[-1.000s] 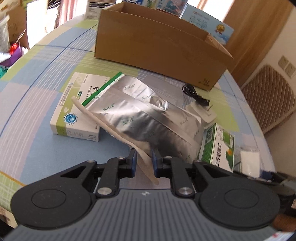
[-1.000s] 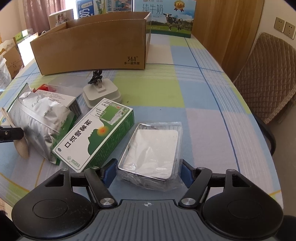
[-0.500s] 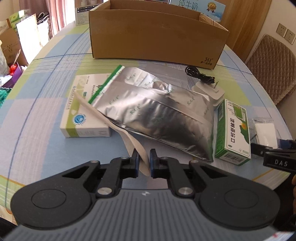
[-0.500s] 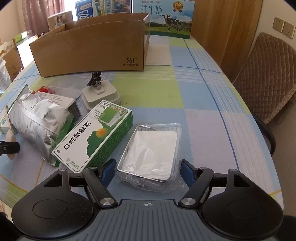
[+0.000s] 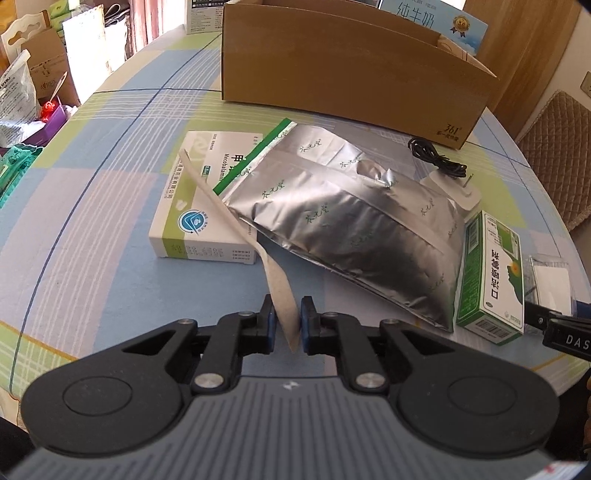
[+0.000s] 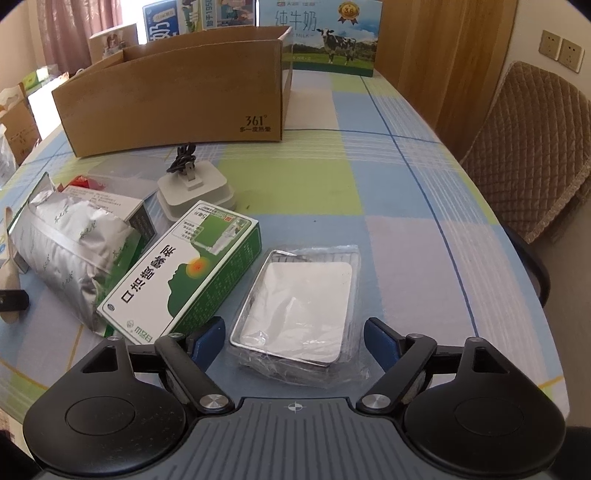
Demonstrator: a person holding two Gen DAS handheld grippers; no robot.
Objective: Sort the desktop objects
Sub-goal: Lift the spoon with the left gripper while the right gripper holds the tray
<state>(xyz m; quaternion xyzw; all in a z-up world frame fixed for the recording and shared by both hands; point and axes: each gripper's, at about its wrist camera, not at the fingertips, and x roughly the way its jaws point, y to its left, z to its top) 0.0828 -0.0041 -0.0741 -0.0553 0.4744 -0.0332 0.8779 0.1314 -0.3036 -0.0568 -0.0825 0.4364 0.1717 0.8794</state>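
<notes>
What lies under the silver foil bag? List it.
The silver foil bag rests partly on a white medicine box at its left end, and the wooden spoon runs beneath its edge. A grey-ended box shows behind it; anything else below is covered.

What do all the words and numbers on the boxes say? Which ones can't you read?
"361°": cardboard box, with small characters underneath, too blurred.
"纯牛奶" and "MILK": milk carton with the cow.
"口洁喷雾剂": green and white medicine box; its small print is unreadable.
"Mecobalami...": white medicine box, partly hidden by the silver pouch.
"DAS": right gripper, cut off.
Pouch's green marks: too small.
</notes>
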